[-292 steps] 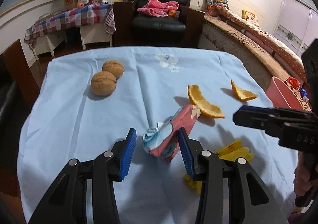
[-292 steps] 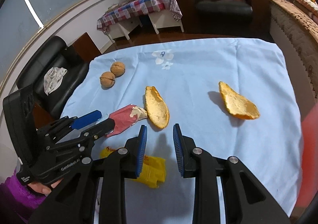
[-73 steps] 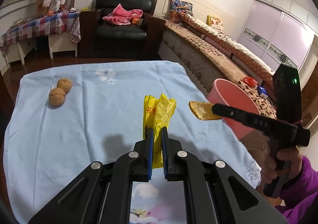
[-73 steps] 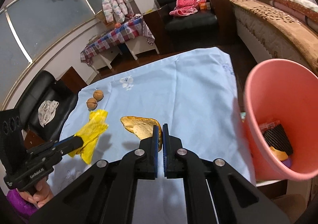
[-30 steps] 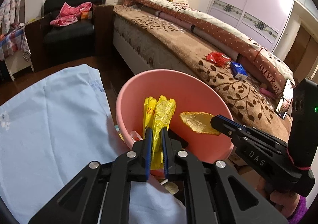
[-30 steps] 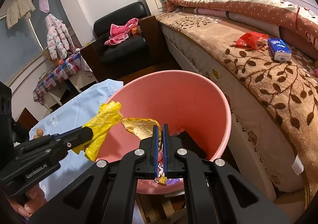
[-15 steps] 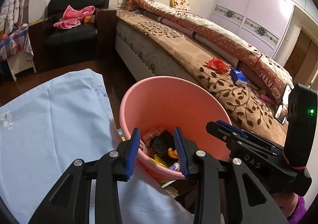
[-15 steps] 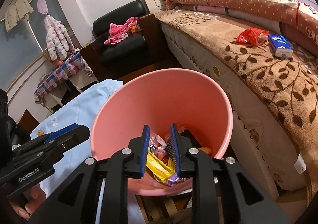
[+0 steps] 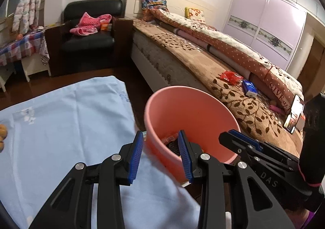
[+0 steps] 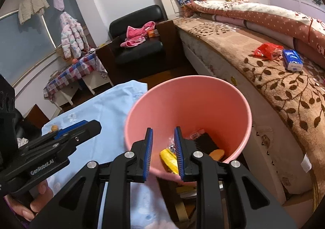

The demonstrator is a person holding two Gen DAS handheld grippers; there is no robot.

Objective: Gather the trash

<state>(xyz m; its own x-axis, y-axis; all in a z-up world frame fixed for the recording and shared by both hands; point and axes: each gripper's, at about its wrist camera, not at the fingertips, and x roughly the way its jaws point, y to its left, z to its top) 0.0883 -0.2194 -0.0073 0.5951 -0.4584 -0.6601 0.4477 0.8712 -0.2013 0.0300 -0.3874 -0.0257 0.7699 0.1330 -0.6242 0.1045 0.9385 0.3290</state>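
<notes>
Left gripper (image 9: 160,155) and right gripper (image 10: 163,152): both being held parted, empty, above pink bin (image 10: 203,94); yellow wrapper (image 10: 169,160) lying inside, beneath right gripper.

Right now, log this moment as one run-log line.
left gripper: open, empty | right gripper: open, empty | yellow wrapper: in pink bin | walnuts: on blue tablecloth

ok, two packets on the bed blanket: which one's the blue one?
The boxy tissue pack, blue with white print, lying farther from the headboard. The other is a crumpled red wrapper just beside it on the brown leaf-pattern blanket.
</notes>
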